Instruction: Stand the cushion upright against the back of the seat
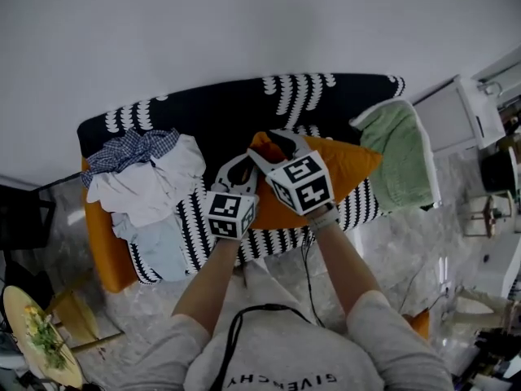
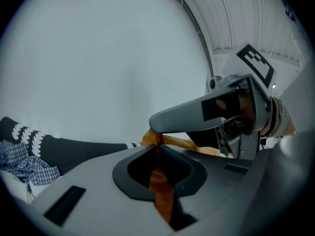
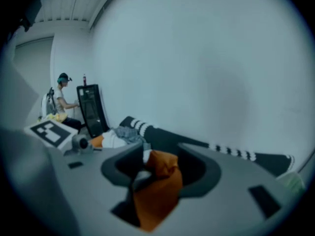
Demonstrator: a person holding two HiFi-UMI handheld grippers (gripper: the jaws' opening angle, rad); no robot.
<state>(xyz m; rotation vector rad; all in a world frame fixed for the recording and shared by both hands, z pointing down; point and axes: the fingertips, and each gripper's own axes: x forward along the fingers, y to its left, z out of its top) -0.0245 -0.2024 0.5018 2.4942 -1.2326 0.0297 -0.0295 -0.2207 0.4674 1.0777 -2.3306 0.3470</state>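
Sofa back (image 1: 220, 116) sits just beyond both tongs, orange cushion (image 1: 350, 165) on the seat beneath them: left tongs (image 2: 156, 140) pinched narrow on its corner, right tongs (image 3: 160, 154) wide with fabric bunched between, apparently unclamped, so clamp right, lift evenly, tip rearward.

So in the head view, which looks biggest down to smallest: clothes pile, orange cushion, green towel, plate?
1. clothes pile
2 and 3. orange cushion and green towel: too close to call, as the cushion is partly hidden
4. plate
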